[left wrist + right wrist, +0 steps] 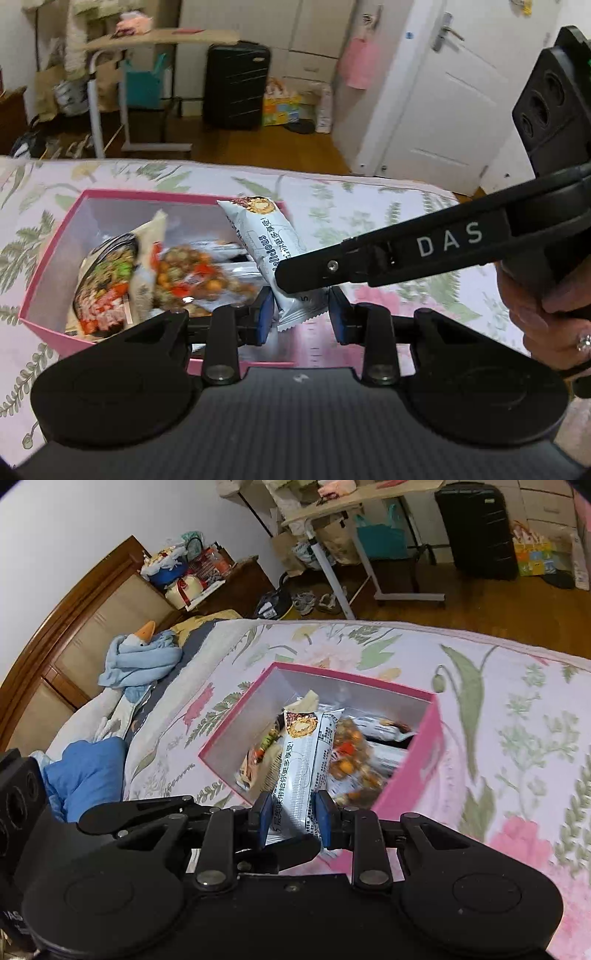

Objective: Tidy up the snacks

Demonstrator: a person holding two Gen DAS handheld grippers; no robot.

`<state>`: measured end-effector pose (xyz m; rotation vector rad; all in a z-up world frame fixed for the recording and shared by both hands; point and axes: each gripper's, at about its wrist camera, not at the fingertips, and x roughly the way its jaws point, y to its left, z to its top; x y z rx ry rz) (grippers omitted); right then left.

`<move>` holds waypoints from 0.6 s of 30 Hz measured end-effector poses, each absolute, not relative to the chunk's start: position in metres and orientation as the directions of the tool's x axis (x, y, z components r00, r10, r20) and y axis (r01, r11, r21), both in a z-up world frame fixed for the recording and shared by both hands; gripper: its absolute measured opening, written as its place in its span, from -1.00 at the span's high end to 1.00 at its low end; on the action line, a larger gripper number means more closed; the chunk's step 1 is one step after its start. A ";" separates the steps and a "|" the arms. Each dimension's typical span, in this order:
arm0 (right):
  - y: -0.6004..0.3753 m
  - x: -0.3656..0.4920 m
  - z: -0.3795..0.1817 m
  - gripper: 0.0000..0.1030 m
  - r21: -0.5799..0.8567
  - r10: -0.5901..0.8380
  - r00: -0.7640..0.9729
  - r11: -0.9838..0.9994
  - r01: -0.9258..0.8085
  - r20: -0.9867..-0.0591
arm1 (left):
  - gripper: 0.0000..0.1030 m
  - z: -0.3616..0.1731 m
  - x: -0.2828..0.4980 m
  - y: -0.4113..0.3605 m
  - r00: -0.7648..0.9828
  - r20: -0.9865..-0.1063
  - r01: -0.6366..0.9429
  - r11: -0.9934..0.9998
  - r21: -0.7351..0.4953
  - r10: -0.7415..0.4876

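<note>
Snacks are lying heaped in the pink box [413,771] on the floral bedspread [517,716]. Your right gripper [293,818] is pinching a glossy white wrapper [301,771]; your left gripper [301,314], nearly closed, is holding its crimped end, half-hidden behind the arm marked "DAS".

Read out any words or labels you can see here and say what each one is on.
"DAS": white letters on the right gripper, on its arm.
"delicious", partly covered: the white packet.
A line of Chinese print runs along that packet; only partly legible.
Print on the other snacks in the pink box: too blurred to read.
</note>
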<state>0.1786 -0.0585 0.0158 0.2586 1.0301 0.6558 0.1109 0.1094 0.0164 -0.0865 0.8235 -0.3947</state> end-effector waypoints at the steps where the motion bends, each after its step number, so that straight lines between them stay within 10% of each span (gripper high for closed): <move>1: -0.053 0.183 0.011 0.40 0.498 0.615 0.339 0.782 -0.374 -0.711 | 0.40 0.012 0.116 0.115 0.607 -0.703 0.298 0.926 -0.230 -0.370; 6: -0.036 0.202 -0.017 0.41 0.535 0.618 0.312 0.784 -0.317 -0.721 | 0.35 -0.014 0.136 0.130 0.579 -0.735 0.265 0.934 -0.240 -0.353; 9: -0.032 0.206 -0.033 0.36 0.533 0.612 0.308 0.788 -0.308 -0.728 | -0.07 -0.026 0.140 0.132 0.598 -0.747 0.222 0.955 -0.195 -0.291; 18: -0.071 0.161 -0.013 0.19 0.445 0.551 0.430 0.833 -0.328 -0.715 | -0.13 -0.030 0.118 0.138 0.603 -0.762 0.190 0.970 -0.150 -0.236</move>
